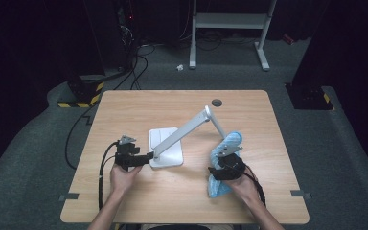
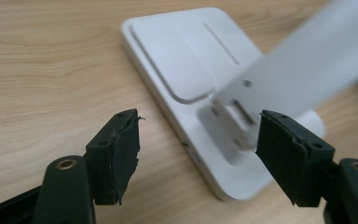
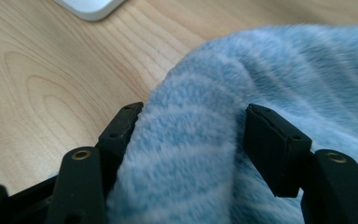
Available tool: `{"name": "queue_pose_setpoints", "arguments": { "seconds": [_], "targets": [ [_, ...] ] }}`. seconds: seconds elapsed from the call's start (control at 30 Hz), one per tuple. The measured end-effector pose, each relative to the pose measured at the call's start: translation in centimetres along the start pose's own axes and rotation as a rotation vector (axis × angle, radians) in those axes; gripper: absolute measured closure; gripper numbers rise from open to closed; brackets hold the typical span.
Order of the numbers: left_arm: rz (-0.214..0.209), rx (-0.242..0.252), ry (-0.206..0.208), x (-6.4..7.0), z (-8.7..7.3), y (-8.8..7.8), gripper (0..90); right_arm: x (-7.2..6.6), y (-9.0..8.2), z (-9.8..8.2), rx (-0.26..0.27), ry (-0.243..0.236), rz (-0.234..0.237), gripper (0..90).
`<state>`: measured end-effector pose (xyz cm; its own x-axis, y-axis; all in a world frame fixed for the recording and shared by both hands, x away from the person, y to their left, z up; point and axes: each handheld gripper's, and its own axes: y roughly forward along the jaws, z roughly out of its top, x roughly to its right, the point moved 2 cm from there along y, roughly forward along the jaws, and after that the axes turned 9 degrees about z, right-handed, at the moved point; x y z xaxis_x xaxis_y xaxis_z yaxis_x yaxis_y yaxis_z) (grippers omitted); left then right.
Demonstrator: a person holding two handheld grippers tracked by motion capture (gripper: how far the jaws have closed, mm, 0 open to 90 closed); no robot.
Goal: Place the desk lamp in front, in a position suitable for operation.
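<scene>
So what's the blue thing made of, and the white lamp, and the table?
The blue cloth looks like soft fleecy fabric: fuzzy pile with pale stripes. The white lamp seems smooth matte plastic, maybe painted metal; it has an even, seamless surface. The table shows wood grain, though it could be a printed laminate.

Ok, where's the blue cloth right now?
In the high view the blue cloth lies on the table's right side, beside the white lamp's lowered head, with the right gripper straddling a fold of it.

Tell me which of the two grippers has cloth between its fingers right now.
The right gripper: its open fingers straddle a fold of the fluffy light-blue striped cloth. The left gripper instead brackets the hinge of the white desk lamp.
</scene>
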<state>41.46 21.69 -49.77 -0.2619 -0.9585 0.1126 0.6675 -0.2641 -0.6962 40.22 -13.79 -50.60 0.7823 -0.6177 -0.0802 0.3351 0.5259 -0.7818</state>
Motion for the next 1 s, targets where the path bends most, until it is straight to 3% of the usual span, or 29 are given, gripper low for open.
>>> {"name": "queue_pose_setpoints", "arguments": {
  "seconds": [0.1, 0.17, 0.27, 0.47, 0.67, 0.8, 0.93, 1.0],
  "targets": [
    [-0.002, -0.016, -0.046, -0.9, 0.9, 1.0, 30.0, -0.4, 1.4, 0.0, -0.023, -0.003, 0.011, 39.1],
    [0.008, -0.027, -0.039, -1.1, 1.2, 1.4, 29.8, -0.6, 1.7, 0.0, -0.024, -0.017, 0.011, 39.8],
    [0.035, -0.056, -0.032, -1.3, 2.3, 2.9, 29.8, -1.7, 2.2, 0.3, -0.020, -0.067, 0.038, 46.5],
    [0.022, -0.073, -0.036, -0.9, 3.2, 4.8, 29.4, -3.6, 3.2, 1.3, -0.022, -0.175, 0.119, 48.6],
    [0.014, -0.086, -0.034, -0.8, 2.9, 6.0, 29.1, -3.6, 2.6, 1.5, 0.016, -0.157, 0.077, 34.0],
    [-0.001, -0.076, -0.039, -0.8, 2.9, 6.2, 28.3, -3.1, 2.5, 1.1, -0.005, -0.133, 0.064, 28.0],
    [-0.051, -0.089, -0.053, -0.8, 2.8, 6.2, 32.3, -2.6, 3.1, 0.8, -0.023, -0.092, 0.070, 28.3],
    [-0.059, -0.098, -0.035, -0.6, 2.8, 6.0, 36.6, -2.4, 3.0, 0.7, -0.024, -0.074, 0.070, 34.1]
  ]
}}
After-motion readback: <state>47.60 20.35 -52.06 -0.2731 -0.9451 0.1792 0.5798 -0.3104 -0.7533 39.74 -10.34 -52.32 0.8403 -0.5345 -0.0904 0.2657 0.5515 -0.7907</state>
